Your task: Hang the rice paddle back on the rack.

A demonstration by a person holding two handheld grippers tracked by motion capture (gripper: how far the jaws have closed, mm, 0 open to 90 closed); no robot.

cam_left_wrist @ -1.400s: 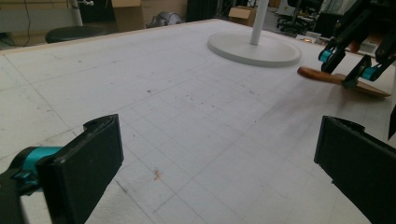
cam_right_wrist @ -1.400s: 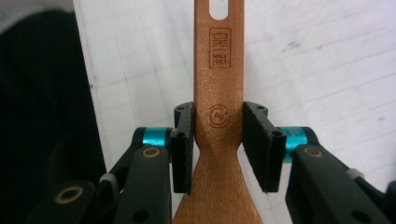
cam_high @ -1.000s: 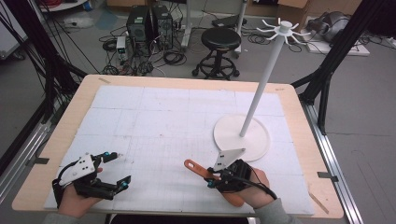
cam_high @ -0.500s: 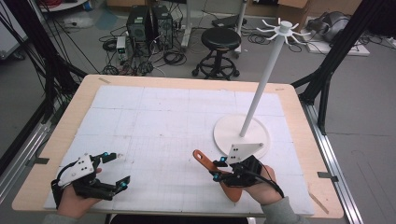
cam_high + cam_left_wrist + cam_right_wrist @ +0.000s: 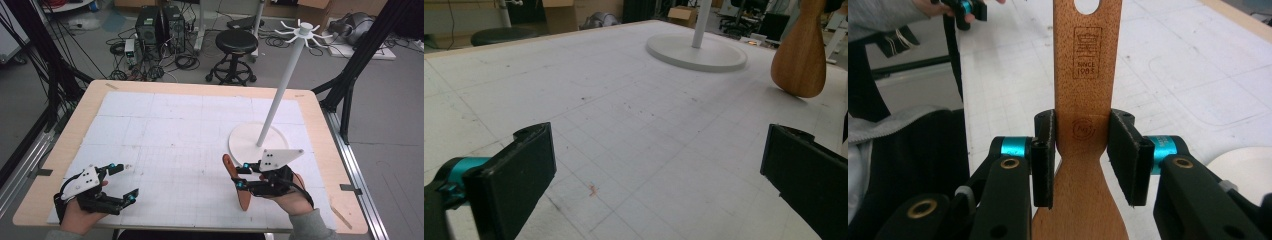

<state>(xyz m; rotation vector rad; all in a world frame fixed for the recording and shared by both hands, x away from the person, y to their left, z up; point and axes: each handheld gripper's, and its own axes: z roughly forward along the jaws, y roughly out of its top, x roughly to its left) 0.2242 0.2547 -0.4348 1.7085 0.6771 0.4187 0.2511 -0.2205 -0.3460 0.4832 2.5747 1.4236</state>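
Right gripper [image 5: 241,176] w/ flat brown wooden spatula [image 5: 239,187] clamped lifts toward white rack [image 5: 270,100], probably hanging it—keep hole level; left gripper [image 5: 122,182] wide open, empty.

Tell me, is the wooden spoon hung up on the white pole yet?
Not yet. Done: the right claw has gripped the wooden spatula by its handle and lifted it off the table. In hand: it's held near the white stand. Left: probably hooking the handle's hole onto a top prong. The left claw waits open.
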